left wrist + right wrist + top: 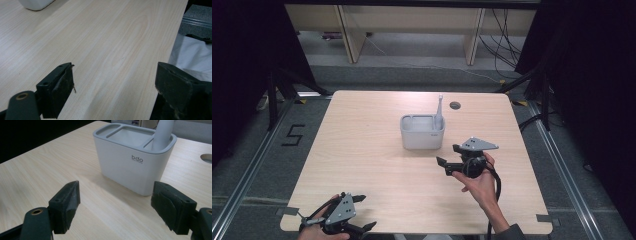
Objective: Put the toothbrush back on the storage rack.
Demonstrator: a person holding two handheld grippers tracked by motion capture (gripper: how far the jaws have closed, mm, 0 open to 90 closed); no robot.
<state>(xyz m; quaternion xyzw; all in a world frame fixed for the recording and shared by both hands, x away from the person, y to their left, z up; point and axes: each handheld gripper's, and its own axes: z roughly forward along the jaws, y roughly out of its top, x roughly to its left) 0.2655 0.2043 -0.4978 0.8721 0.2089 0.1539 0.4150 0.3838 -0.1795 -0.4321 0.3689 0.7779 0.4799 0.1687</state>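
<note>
Light wooden table (362, 165) with a round cable hole (455, 105) near its far edge. Floor marking "5" (293, 135) left of it. Cables (504, 45) beyond.

Brightness: the table (377, 150) is evenly and softly lit in the high view; the surroundings at left and right fall to near black.
Light source: seems overhead, somewhat diffuse.
Shadows: a soft shadow lies on the wood in front of the white holder (130, 167) in the right gripper view.
Glare: none strong; a mild sheen on the wood grain in the left gripper view.
Sharpness: the high view is slightly soft and low in detail; the printed letters on the holder read clearly.
Out of focus: the near black jaws in both gripper views are a little blurred.
</note>
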